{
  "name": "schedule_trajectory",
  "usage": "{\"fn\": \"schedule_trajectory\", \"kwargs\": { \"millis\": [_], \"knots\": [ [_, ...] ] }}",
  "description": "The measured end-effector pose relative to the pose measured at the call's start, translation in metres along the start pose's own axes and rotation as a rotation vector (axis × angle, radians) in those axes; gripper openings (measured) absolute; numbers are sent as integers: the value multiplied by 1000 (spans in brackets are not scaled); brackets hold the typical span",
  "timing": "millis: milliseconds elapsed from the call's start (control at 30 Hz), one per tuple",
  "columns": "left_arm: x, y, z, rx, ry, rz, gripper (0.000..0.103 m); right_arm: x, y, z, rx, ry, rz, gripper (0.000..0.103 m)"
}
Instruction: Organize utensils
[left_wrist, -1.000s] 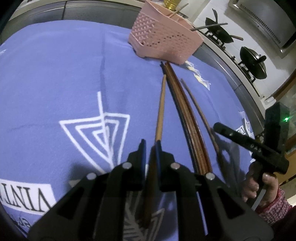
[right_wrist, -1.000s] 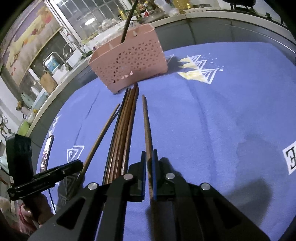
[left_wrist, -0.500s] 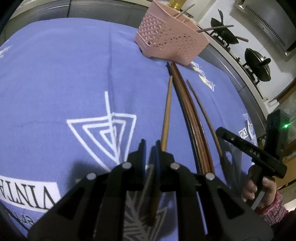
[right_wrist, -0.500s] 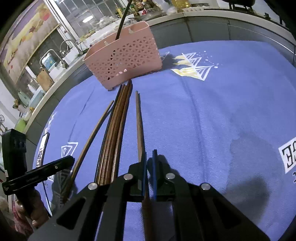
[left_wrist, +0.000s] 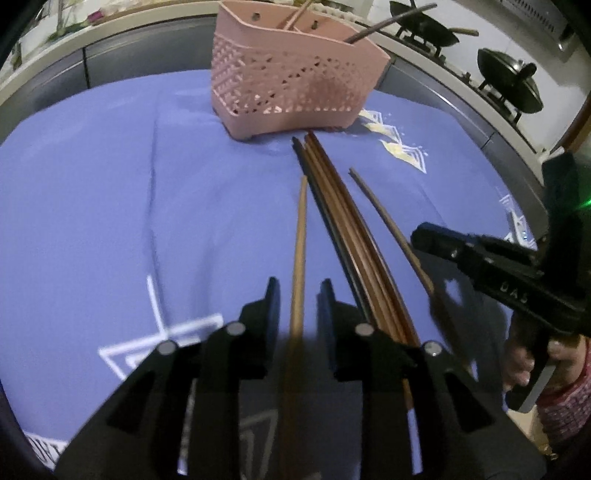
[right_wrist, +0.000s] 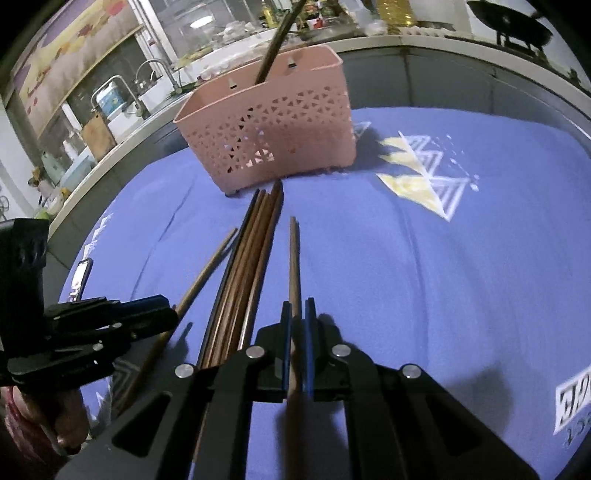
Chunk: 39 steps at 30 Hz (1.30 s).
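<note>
The left gripper (left_wrist: 297, 291) has just been opening: its jaws now stand apart with a light-brown chopstick (left_wrist: 300, 236) running up between them, a gap showing on either side, so the pads no longer press on it. That chopstick lies on the blue cloth (left_wrist: 110, 192) and points ahead of the gripper toward the pink basket (left_wrist: 291, 85), its far tip stopping short of the basket. Just to the right of the left gripper lies a tight bundle of dark and brown chopsticks (left_wrist: 343, 221), their tips nearly reaching the basket's foot. Right of the bundle lies a single thin chopstick (left_wrist: 384, 218), angled, its near end passing under the right gripper seen from this side.

The right gripper (right_wrist: 298, 314) is clenched on a brown chopstick (right_wrist: 294, 258), the blue-edged pads pressing it from both sides; the stick runs forward from the jaws toward the basket (right_wrist: 273, 133) and ends well short of it. The bundle (right_wrist: 251, 251) is just left of this gripper. Two sticks already stand in the basket, leaning out over its rim.

Readable writing: the letters "DAS" on the right gripper's finger in the left view. The white lettering on the cloth near the right gripper's right side is too cut off to read
</note>
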<state>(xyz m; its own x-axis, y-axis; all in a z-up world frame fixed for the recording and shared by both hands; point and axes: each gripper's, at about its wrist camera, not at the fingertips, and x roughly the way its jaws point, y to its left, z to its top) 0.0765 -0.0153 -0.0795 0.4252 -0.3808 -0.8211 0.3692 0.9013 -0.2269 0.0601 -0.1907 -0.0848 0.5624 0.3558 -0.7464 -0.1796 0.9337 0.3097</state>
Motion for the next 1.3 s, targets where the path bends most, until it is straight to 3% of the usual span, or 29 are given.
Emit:
{"fn": "schedule_trajectory", "kwargs": {
  "millis": [200, 267, 333, 367, 567, 700, 767, 833, 900, 967, 1067, 1300],
  "knots": [
    [9, -8, 10, 61, 4, 43, 21, 16, -3, 13, 5, 20, -8, 14],
    [10, -10, 12, 73, 1, 52, 21, 19, -4, 15, 7, 17, -8, 23],
    [11, -10, 13, 79, -1, 57, 21, 19, -4, 15, 4, 7, 0, 43],
    [11, -10, 14, 83, -3, 58, 21, 19, -4, 16, 0, 1, -3, 47],
    [14, -14, 16, 123, -15, 89, 21, 25, 4, 20, -76, 10, -64, 48],
    [20, -16, 23, 163, -24, 128, 21, 32, 14, 23, -181, 24, -128, 45],
    [24, -19, 28, 184, -27, 150, 21, 38, 20, 25, -239, 21, -153, 36],
    [29, -21, 33, 213, -38, 161, 21, 43, 25, 28, -266, 25, -128, 16],
    [33, -19, 40, 217, -38, 143, 21, 47, 33, 31, -305, 37, -115, 6],
    [35, -18, 46, 220, -34, 132, 6, 49, 36, 34, -317, 52, -113, 5],
    [34, -5, 54, 147, -2, 60, 5, 38, 27, 41, -251, 37, -71, 5],
    [-56, 4, 64, 96, -199, -46, 4, -41, 36, 51, -232, -174, 37, 5]
  ]
}}
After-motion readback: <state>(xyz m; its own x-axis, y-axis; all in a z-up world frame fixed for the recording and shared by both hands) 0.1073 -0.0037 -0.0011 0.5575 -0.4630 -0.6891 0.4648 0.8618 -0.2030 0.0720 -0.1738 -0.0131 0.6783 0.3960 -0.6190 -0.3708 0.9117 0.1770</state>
